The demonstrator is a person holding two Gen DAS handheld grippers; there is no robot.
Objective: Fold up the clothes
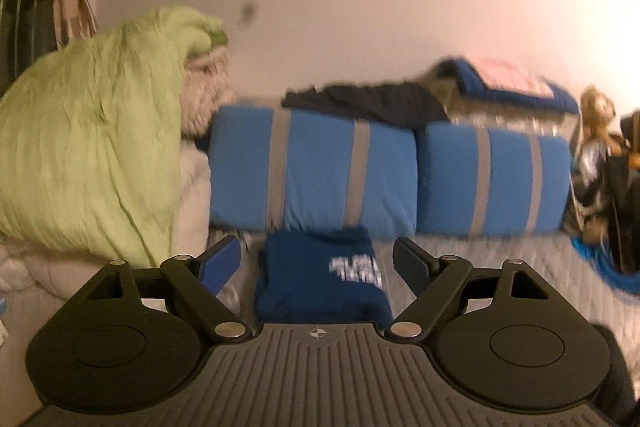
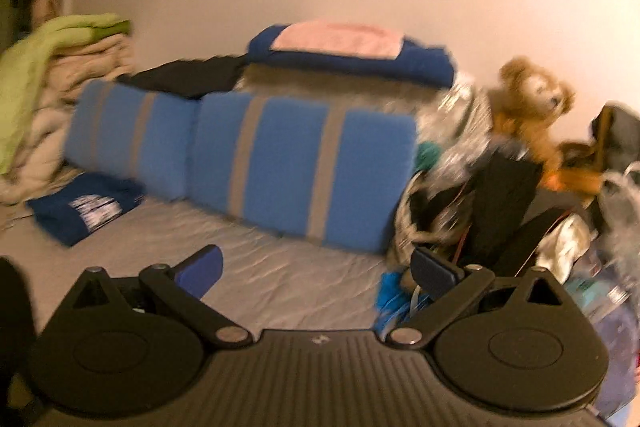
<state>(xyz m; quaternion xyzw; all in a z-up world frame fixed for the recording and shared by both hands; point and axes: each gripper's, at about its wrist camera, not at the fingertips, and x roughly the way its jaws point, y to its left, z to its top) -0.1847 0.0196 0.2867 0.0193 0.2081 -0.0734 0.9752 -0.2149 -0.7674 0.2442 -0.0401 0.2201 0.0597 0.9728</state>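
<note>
A folded dark blue shirt with white print lies on the grey bed sheet, just in front of the blue striped pillows. My left gripper is open, its fingers standing either side of the shirt and apart from it. The shirt also shows in the right wrist view at the far left. My right gripper is open and empty above the bare sheet, to the right of the shirt. A heap of dark clothes lies right of it.
Two blue pillows with grey stripes lean along the wall. A green quilt on a bedding stack is at left. Dark and blue folded cloths lie on top of the pillows. A teddy bear sits at right.
</note>
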